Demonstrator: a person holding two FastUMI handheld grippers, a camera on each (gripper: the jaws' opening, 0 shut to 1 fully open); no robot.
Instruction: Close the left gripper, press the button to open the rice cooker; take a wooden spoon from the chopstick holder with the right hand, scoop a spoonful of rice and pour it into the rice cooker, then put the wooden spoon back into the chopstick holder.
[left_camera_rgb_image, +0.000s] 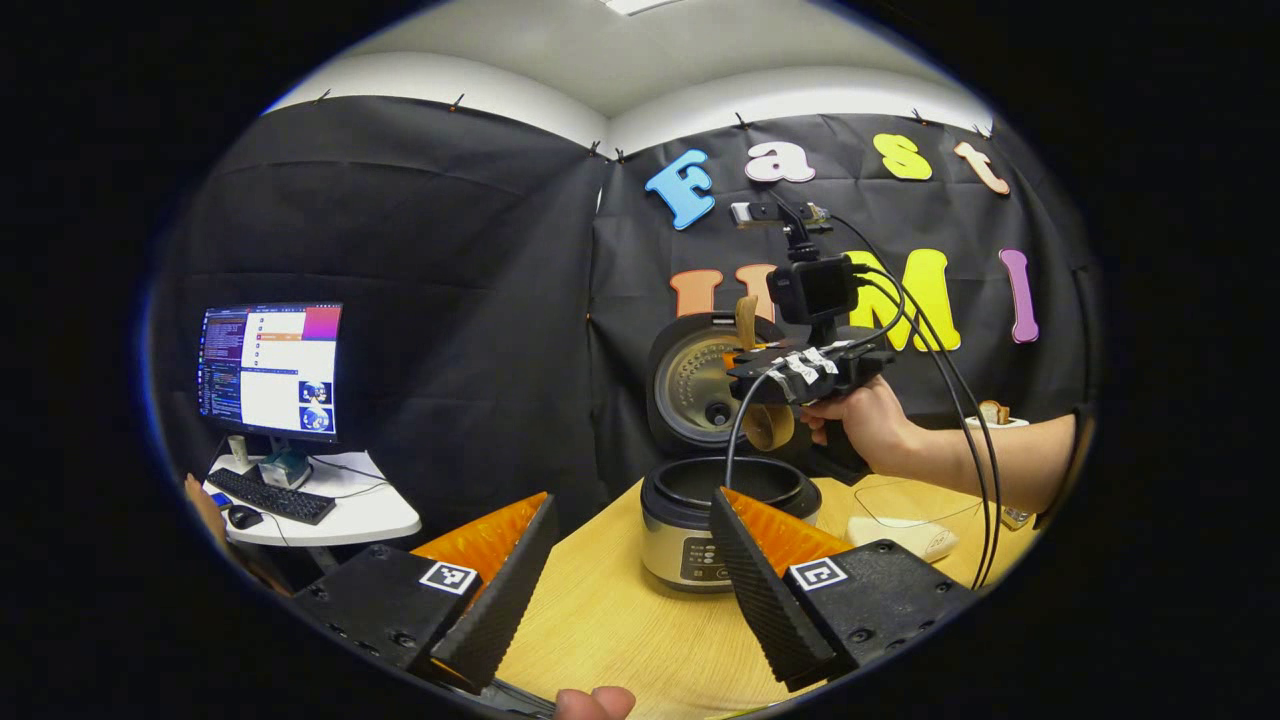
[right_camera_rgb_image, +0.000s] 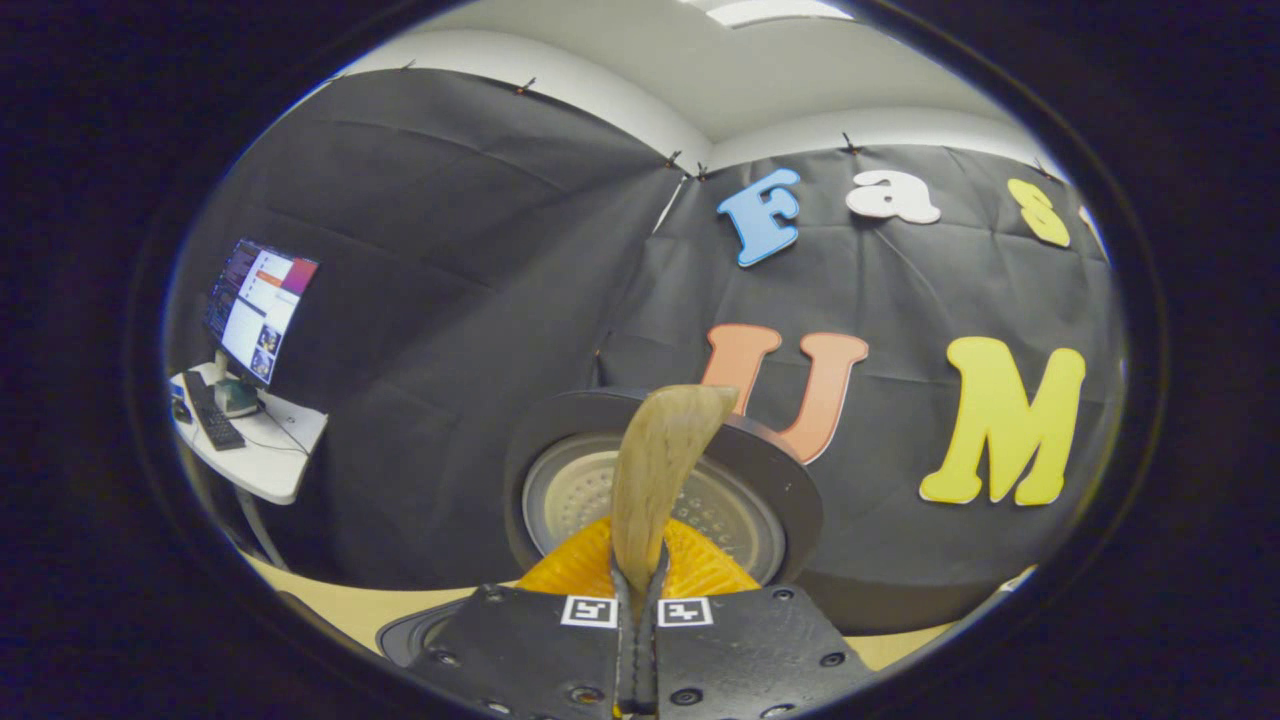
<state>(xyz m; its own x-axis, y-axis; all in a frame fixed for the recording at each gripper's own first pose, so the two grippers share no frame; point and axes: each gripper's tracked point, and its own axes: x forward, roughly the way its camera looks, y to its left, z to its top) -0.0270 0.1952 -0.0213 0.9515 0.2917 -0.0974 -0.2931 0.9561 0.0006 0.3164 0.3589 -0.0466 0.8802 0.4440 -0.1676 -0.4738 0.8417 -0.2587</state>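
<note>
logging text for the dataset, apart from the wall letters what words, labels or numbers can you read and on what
No text can be read.
rice cooker front panel: markings too small to read.
monitor: text too small to read.
square markers: patterns, no words.

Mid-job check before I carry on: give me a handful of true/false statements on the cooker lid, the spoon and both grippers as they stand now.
1. The rice cooker has its lid standing open. True.
2. The right gripper is open and empty. False: its fingers are shut on the wooden spoon.
3. The left gripper has its fingers spread apart. True.
4. The left gripper grips the cooker's rim. False: it hangs short of the cooker, over the wooden table, holding nothing.
5. In the left gripper view, the right gripper and the hand holding it are above the cooker's pot. True.
</note>
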